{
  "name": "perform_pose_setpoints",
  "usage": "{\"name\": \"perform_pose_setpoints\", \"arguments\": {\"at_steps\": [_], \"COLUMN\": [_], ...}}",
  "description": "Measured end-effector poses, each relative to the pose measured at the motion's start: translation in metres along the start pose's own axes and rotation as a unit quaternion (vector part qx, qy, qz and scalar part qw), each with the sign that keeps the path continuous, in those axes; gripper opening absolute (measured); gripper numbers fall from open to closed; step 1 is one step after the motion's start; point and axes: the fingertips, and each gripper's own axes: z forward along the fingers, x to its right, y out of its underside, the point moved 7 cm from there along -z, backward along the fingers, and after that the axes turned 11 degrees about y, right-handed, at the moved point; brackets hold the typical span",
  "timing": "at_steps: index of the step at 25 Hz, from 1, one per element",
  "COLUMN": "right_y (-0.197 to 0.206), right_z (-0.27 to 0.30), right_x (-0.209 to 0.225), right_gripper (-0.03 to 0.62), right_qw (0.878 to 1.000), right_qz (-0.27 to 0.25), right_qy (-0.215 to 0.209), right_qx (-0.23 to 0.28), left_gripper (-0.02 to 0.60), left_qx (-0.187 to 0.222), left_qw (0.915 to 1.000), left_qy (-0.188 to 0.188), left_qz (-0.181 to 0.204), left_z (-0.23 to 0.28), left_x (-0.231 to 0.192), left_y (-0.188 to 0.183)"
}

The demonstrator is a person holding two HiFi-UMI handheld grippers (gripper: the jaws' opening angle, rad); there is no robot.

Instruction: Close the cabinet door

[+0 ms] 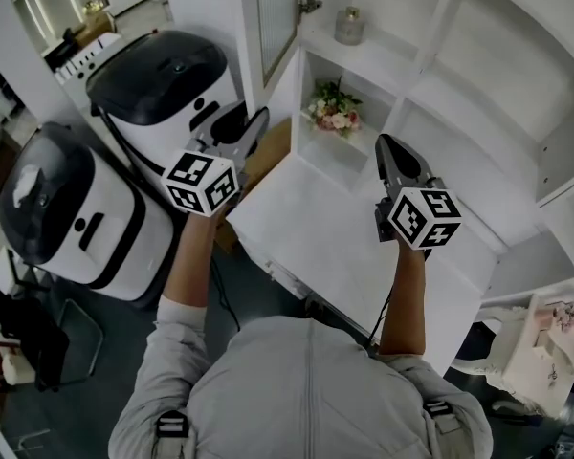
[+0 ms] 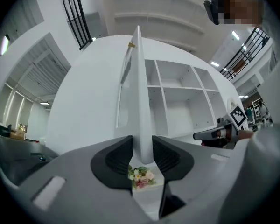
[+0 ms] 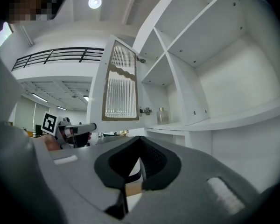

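Note:
The white cabinet door [image 1: 273, 27] with a ribbed glass panel stands open, swung out to the left of the shelves [image 1: 440, 84]. My left gripper [image 1: 258, 122] reaches up to its lower corner. In the left gripper view the door [image 2: 139, 101] is seen edge-on, and its thin edge sits between the jaws of my left gripper [image 2: 142, 153]; the pads flank it closely and a thin gap shows on the left side. My right gripper [image 1: 390, 146] hovers over the white counter, apart from the door [image 3: 119, 85]. The jaws of my right gripper [image 3: 140, 141] are together and empty.
A small flower bunch [image 1: 334, 108] stands in the lower compartment and a glass jar [image 1: 349, 25] on the shelf above. Two white-and-black machines [image 1: 167, 75] [image 1: 57, 208] stand left of the cabinet. The white counter [image 1: 306, 228] juts out below the shelves.

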Motion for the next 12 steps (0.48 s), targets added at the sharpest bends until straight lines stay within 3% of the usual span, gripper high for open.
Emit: {"name": "perform_pose_setpoints", "arguments": {"at_steps": [3,12], "right_y": [0.001,0.0], "right_z": [-0.006,-0.033], "right_x": [0.004,0.025], "right_gripper": [0.002,0.002], "right_qw": [1.0,0.998], "right_qz": [-0.003,-0.025], "right_qy": [0.008,0.052], "right_qx": [-0.002,-0.008], "left_gripper": [0.17,0.262], "left_qx": [0.006,0.006], "left_qw": [0.9996,0.9981], "left_qy": [0.026,0.058], "left_qz": [0.003,0.018], "left_z": [0.018,0.087], "left_x": [0.015,0.057], "left_y": [0.001,0.003]}}
